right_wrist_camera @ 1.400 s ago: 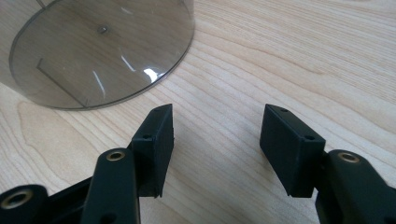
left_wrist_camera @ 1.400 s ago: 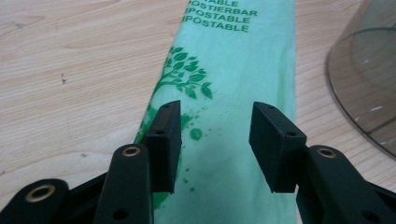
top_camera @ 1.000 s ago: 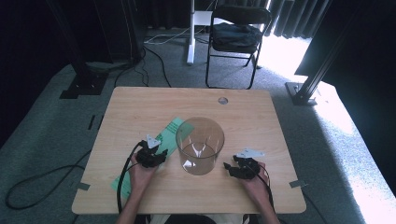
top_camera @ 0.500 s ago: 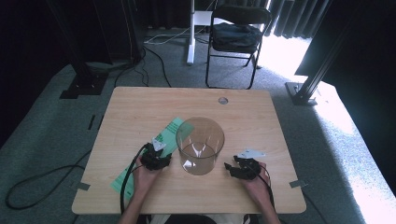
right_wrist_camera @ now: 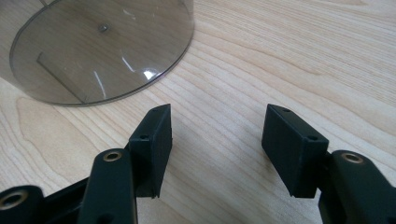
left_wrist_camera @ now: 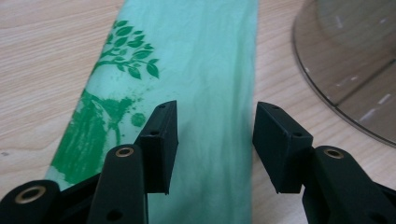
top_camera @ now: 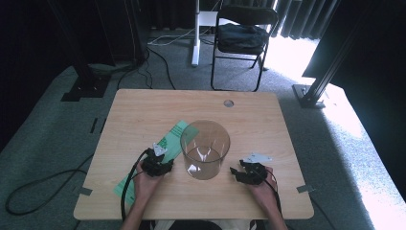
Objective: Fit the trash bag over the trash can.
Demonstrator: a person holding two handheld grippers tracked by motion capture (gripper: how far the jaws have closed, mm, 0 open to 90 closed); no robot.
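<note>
Green bag lay flat at nine o'clock of the clear bin, left gripper just spread wide over it, right gripper gaping empty, probably to line the bin.

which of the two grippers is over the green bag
The left gripper: its open fingers stand over the flat green bag with the tree print. The right gripper has bare wooden table between its open fingers.

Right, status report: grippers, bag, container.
Left gripper open over green bag, jaws just widened, nothing gripped. Right gripper open, empty. Clear container upright between them.
</note>
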